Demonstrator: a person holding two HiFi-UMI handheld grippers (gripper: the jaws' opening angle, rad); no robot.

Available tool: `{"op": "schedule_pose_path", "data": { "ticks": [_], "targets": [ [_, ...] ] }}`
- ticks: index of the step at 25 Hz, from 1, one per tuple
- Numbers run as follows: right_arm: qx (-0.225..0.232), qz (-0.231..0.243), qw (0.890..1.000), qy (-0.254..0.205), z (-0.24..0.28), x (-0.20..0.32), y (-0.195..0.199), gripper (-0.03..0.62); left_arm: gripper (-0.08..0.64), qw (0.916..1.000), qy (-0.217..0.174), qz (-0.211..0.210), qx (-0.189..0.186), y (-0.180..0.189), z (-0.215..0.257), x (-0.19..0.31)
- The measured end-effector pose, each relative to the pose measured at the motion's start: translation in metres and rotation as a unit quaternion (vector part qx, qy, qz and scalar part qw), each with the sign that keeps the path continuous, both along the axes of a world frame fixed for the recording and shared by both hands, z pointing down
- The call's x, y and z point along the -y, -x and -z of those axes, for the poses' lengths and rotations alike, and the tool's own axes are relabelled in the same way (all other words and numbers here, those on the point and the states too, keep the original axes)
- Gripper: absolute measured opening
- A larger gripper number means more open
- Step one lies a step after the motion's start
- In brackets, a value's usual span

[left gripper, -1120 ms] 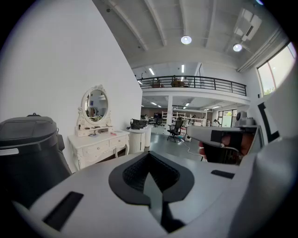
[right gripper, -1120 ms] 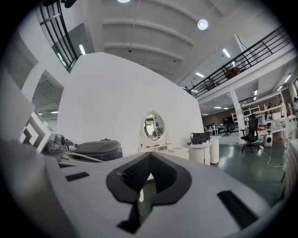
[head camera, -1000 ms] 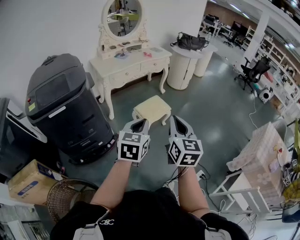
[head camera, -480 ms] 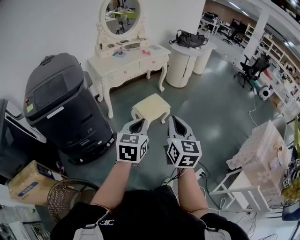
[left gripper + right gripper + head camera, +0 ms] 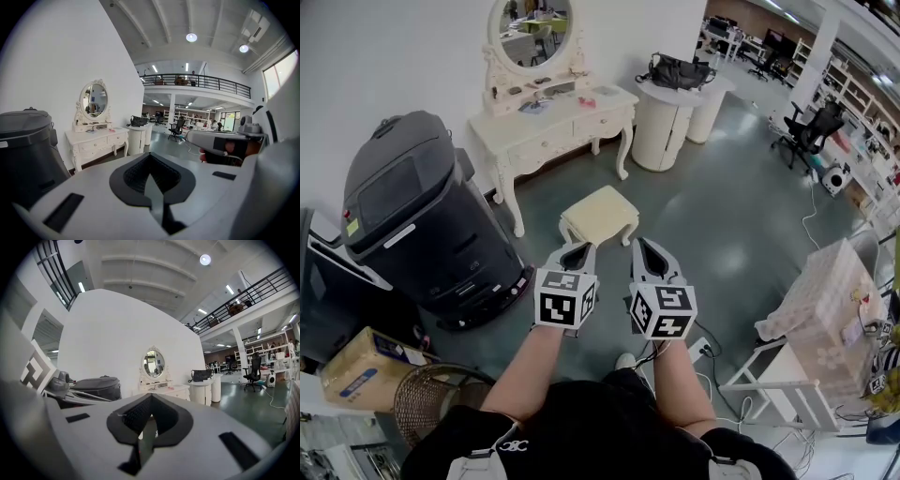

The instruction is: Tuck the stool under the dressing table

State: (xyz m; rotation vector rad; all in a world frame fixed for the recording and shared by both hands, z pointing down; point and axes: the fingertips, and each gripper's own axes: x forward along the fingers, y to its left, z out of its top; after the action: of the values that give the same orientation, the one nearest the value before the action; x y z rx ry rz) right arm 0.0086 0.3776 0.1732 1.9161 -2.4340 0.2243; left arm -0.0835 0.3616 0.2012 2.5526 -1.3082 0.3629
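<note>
The left gripper [image 5: 578, 249] and right gripper [image 5: 643, 246] are hovering side by side, jaws pressed together and empty, near the stool [image 5: 600, 214], which is standing clear of the dressing table [image 5: 546, 127].

Site: I read this as an open lab-and-office hall, not a home | Evidence: railed mezzanine [image 5: 201, 80] high beyond the left tool [image 5: 578, 253]; office chair [image 5: 809, 133] and shelving [image 5: 853, 80] far right of the right tool [image 5: 645, 251]; polished grey floor [image 5: 722, 216]; dressing table [image 5: 548, 120] staged ahead against a bare wall [image 5: 394, 56].
</note>
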Motion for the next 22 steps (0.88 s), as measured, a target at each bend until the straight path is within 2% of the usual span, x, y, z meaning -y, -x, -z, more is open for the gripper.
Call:
{"op": "schedule_pose_path", "data": {
  "ticks": [18,22],
  "targets": [
    [0.006,0.06,0.998,0.002,0.011,0.105,-0.116,0.008,-0.002,0.9988,-0.002,0.045,0.02,-0.121,0.012,0.098],
    [0.027,0.065,0.998,0.004,0.009,0.119,-0.134,0.008,-0.002,0.9982,0.0,0.05,0.031,-0.136,0.005,0.109]
  ]
}}
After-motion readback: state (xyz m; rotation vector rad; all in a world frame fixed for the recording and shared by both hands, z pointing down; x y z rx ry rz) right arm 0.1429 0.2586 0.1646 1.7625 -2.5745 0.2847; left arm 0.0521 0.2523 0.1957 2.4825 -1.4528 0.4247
